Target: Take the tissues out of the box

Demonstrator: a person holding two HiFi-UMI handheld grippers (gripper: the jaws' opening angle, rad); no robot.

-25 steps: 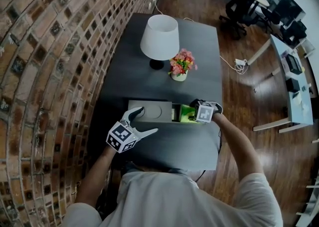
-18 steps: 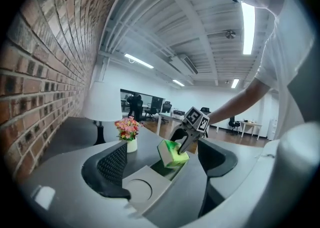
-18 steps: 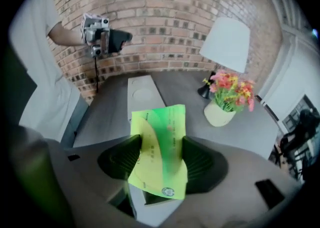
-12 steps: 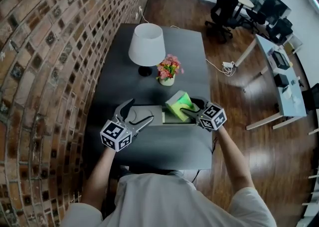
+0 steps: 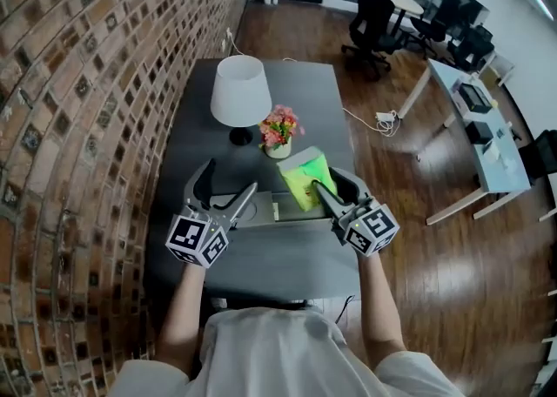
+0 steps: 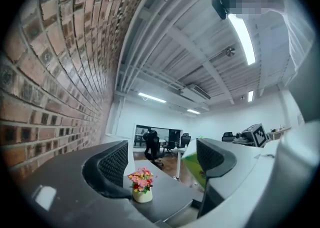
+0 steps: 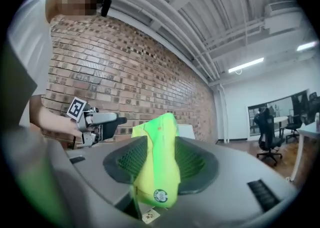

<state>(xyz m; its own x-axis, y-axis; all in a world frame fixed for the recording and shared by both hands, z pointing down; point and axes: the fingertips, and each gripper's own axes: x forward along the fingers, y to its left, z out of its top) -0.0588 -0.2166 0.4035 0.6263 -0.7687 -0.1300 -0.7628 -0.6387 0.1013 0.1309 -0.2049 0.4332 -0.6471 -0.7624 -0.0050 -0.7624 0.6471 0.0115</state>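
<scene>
The right gripper [image 5: 318, 191] is clamped on the green tissue pack [image 5: 303, 176], raised over the box [image 5: 261, 211] at frame centre, the left gripper [image 5: 228, 182] is wide, empty and closing; next, I think, the pack must go to the table [image 5: 287, 256].

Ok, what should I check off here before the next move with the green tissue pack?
1. Grip on the pack: ok. The right gripper is shut on the tissue pack, one pad pressing each side.
2. Pack clear of the box: cannot tell. In the head view its lower end overlaps the box's edge.
3. Left gripper free: ok. Its jaws are closing with nothing gripped between them, above the box's left end.
4. Bare table to set the pack on: ok, in front of the box.
5. Flower pot out of the way: cannot tell. It stands close behind the pack.
</scene>
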